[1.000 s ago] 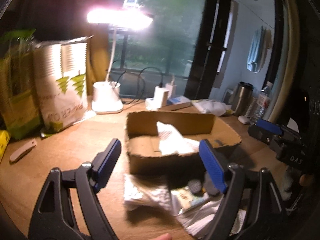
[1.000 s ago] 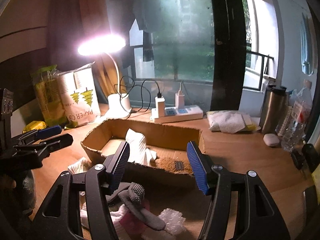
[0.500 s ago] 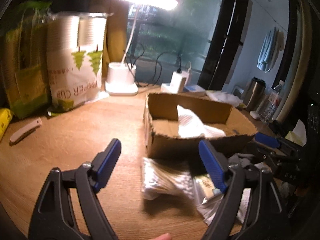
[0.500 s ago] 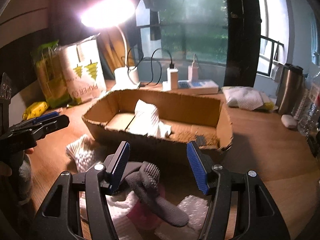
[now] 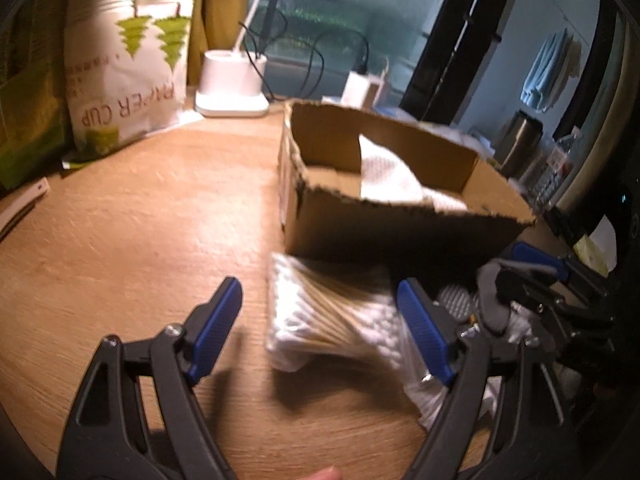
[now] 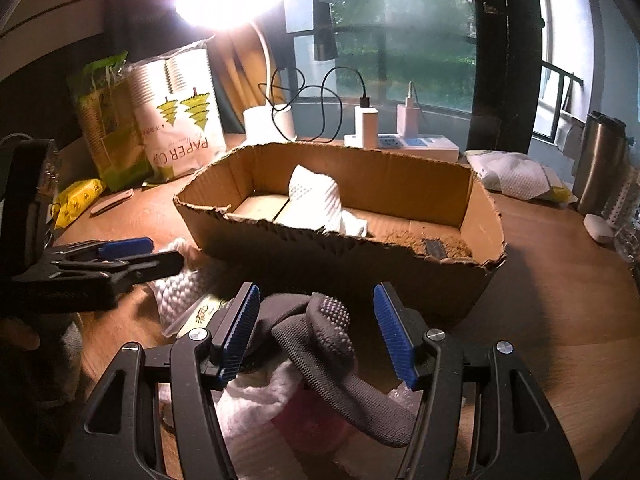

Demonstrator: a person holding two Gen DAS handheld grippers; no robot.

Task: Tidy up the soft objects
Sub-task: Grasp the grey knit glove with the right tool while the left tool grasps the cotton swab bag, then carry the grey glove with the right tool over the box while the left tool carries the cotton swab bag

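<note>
a knobbly grey knit sock [image 6: 336,356] lies on fluffy white stuffing [image 6: 256,404] in front of the torn cardboard box [image 6: 360,256] on the wooden table [image 5: 132,216]. right tongs [image 6: 316,332] spread around it, not touching. left tongs [image 5: 320,320] spread over a crinkly bag of cotton swabs [image 5: 328,320].

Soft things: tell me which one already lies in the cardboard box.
The white cloth lies in the cardboard box; the grey sock lies outside.
</note>
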